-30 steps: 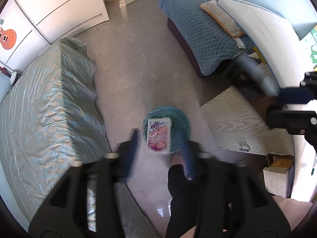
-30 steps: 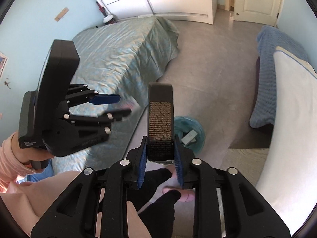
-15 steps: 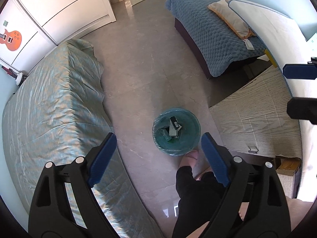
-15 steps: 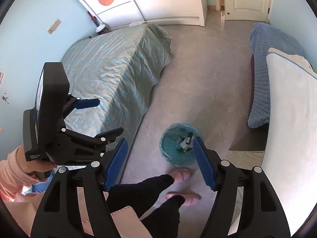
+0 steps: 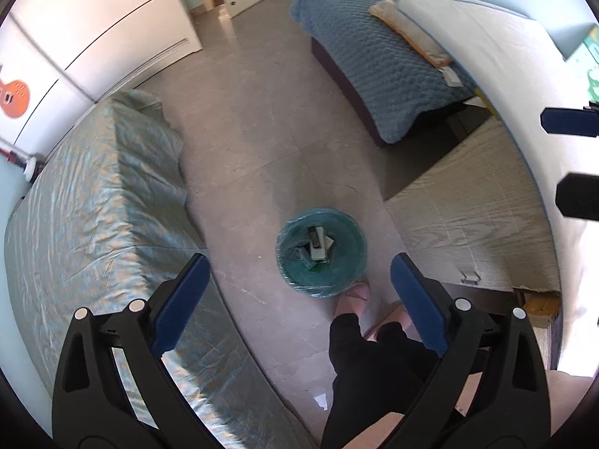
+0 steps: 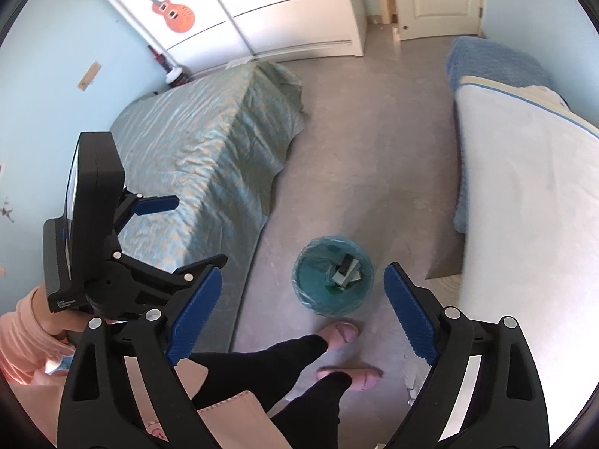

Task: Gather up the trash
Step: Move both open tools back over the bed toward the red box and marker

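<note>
While both grippers hang high over the floor and point steeply down, the bin [image 5: 321, 250] sits far below and just ahead of their fingertips, framed in the gap between each pair of fingers. The left gripper [image 5: 297, 295] has its jaws opening, already spread wide, with nothing between the blue pads and nothing held. The right gripper [image 6: 302, 299] is likewise opening, its jaws wide and empty. Inside the bin, which is lined with a teal bag, lie several small boxes [image 6: 346, 270], jumbled and leaning on one another, the longest one running roughly away from the fingers in the left wrist view. No loose trash shows plainly on the floor between the fingers; a small pale scrap [image 5: 321, 401] lies on the tiles near the person's leg [image 5: 359, 366], behind the left fingertips, and it is too small to name. Judging from this, the dropping step looks finished, and the coming move depends on finding the next piece. The bin lies about as near to one hand as to the other. Beyond the left fingers stretches the green-covered bed [image 5: 97, 217]; beyond the right fingers, the white mattress [image 6: 524, 194].
</note>
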The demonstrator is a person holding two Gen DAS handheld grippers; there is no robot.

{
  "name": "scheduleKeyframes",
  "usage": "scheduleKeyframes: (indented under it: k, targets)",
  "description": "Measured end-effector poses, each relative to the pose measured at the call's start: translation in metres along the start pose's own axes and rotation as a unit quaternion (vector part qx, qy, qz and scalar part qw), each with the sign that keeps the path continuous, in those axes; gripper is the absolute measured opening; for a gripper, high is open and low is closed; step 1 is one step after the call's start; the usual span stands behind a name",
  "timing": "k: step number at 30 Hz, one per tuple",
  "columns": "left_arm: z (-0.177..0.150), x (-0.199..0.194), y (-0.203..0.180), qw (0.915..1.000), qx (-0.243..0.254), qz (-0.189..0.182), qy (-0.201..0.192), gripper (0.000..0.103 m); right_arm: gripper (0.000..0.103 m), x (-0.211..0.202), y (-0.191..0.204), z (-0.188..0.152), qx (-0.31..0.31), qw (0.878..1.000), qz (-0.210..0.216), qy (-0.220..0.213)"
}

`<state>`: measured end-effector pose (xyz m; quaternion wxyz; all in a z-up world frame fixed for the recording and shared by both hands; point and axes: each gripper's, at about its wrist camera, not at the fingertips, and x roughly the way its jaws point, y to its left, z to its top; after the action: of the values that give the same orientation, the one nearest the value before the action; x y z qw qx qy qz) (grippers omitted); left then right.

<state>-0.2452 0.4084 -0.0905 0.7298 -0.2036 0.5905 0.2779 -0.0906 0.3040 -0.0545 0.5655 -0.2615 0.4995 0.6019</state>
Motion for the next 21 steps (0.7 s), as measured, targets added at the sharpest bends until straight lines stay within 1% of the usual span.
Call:
scheduleKeyframes:
  k: [7,9,13,15,16,18,21]
  targets:
    - [0.008,-0.002,-0.035,0.9985,0.055,-0.004,-0.005,0.096,0.088,-0.021,-0.029,-0.024,0.038,0.999,-0.032,-0.014]
    - [0.01,-0.004,-0.046,0.9976,0.068,-0.006,-0.009,0.096,0.088,-0.027,-0.037,-0.032,0.05,0.998,-0.034,-0.018]
    - [0.016,-0.009,-0.068,0.9948,0.095,-0.033,-0.013,0.096,0.088,-0.043,-0.055,-0.052,0.08,0.995,-0.05,-0.028]
    - [0.018,-0.01,-0.084,0.9914,0.125,-0.04,-0.008,0.096,0.088,-0.048,-0.064,-0.061,0.099,0.993,-0.064,-0.027]
    - [0.019,-0.011,-0.096,0.9881,0.15,-0.034,-0.009,0.096,0.088,-0.053,-0.071,-0.068,0.113,0.991,-0.068,-0.028]
    - [0.02,-0.013,-0.111,0.9833,0.179,-0.032,-0.014,0.096,0.088,-0.061,-0.08,-0.078,0.131,0.988,-0.072,-0.035]
    - [0.024,-0.016,-0.136,0.9762,0.212,-0.043,-0.017,0.096,0.088,-0.077,-0.093,-0.099,0.16,0.982,-0.089,-0.049]
